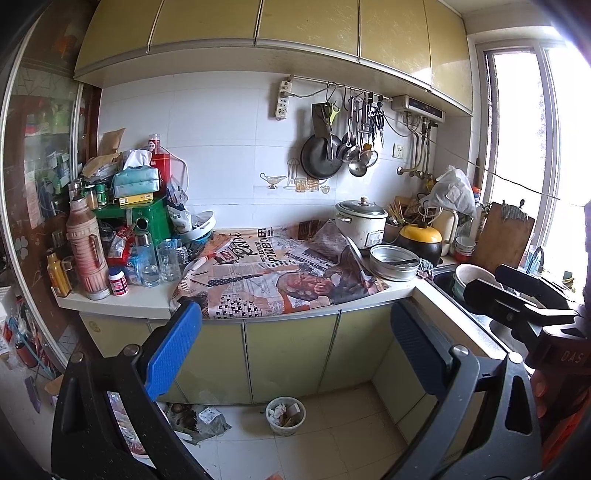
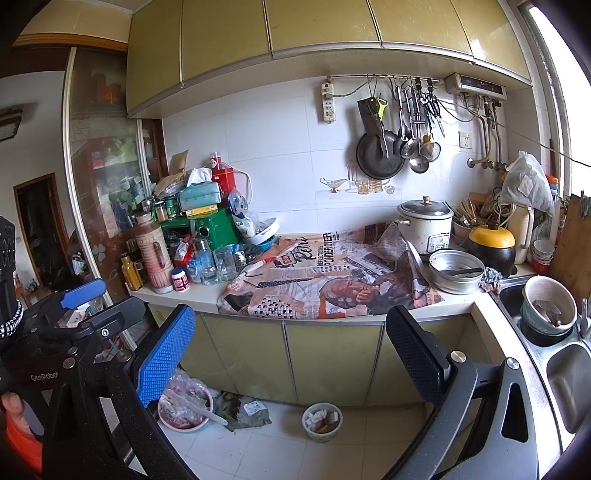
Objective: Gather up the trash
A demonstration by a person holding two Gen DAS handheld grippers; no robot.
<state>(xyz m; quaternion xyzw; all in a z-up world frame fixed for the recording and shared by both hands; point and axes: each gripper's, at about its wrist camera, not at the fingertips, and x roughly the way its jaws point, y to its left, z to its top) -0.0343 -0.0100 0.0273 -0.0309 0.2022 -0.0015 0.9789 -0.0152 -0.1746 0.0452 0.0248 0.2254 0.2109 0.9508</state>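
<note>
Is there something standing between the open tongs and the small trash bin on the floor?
Nothing visible does. The small trash bin stands alone on bare floor tile before the lower cabinets, with both tongs, left and right, open above it. The crumpled wrapper and pink bowl lie off to its left.

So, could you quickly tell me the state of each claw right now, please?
Left claw: open, holding nothing, facing the counter.
Right claw: open, holding nothing.

a home kitchen: rice cooker (image 2: 424, 225), sink (image 2: 565, 365), hanging pan (image 2: 378, 153), yellow cupboards (image 2: 332, 26).
</note>
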